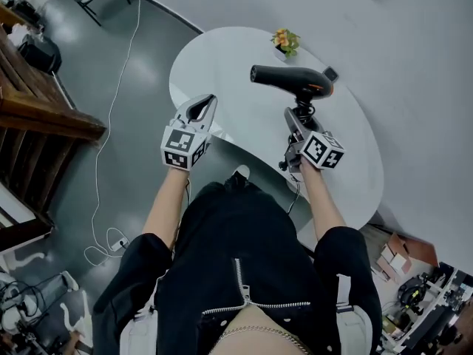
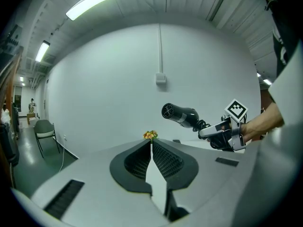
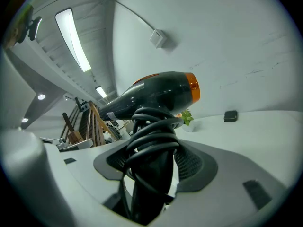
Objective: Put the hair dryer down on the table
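We are gripping the black hair dryer with an orange rear band (image 1: 292,80) in the right gripper (image 1: 298,119). The jaws are clamping the dryer's handle and are standing apart only by the width of that handle. The dryer's black cord (image 3: 151,141) is lying coiled around the handle, between the jaws. The barrel is lying roughly level, with the nozzle pointing toward our left and the orange end toward our right. The dryer is hanging clear above the white rounded table (image 1: 222,58), over its middle and toward the far edge, and is not touching the top.

We are holding the left gripper (image 1: 209,102) over the near left edge of the table. Its jaws are meeting tip to tip, and nothing is sitting between them.

A small potted plant with orange flowers (image 1: 284,41) is standing at the far edge of the table. A small dark flat block (image 1: 330,73) is lying on the top near the far edge, just beyond the dryer's orange end in the head view. A thin white cable (image 1: 111,117) is trailing across the grey floor to our left.
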`<state>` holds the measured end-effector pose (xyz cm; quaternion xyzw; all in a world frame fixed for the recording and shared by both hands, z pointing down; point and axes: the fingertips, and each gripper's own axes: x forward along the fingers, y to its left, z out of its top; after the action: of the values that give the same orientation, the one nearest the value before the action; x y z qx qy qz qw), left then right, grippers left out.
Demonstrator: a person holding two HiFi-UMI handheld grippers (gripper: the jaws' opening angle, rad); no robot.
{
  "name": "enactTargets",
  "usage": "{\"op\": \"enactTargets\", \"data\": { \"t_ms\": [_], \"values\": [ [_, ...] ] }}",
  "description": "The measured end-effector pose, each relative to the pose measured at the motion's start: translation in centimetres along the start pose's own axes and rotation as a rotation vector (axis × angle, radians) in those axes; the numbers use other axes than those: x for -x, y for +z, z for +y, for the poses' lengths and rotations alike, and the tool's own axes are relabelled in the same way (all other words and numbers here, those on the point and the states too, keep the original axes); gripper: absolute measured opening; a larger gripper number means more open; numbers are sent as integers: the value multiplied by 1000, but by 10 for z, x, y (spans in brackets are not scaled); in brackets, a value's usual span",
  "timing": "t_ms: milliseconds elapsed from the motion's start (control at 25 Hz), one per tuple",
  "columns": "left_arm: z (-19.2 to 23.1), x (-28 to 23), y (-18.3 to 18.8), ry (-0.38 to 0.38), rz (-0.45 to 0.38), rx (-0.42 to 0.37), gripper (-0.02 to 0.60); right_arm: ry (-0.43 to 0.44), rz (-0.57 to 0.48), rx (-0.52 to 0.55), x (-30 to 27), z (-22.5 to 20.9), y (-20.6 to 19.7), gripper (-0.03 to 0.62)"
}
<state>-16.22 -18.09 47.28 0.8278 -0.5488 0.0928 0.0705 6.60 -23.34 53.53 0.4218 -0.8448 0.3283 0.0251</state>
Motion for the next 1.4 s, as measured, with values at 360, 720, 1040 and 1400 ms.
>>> {"op": "enactTargets", "data": {
  "t_ms": [360,720,1040,1400],
  "values": [
    [11,-86,16,-121,31,-18,28,-94,-33,-25,-22,-35,28,270],
    [18,-165,26,-305,60,-61,28,-239,-56,-59,-31,-69,35,270],
    [36,-203,23,-384,90,-54,28,-315,-18,-101,-60,-81,20,270],
    [60,-212,5,-393,120,-31,28,-348,101,-154,-95,-92,-28,270]
  ]
}}
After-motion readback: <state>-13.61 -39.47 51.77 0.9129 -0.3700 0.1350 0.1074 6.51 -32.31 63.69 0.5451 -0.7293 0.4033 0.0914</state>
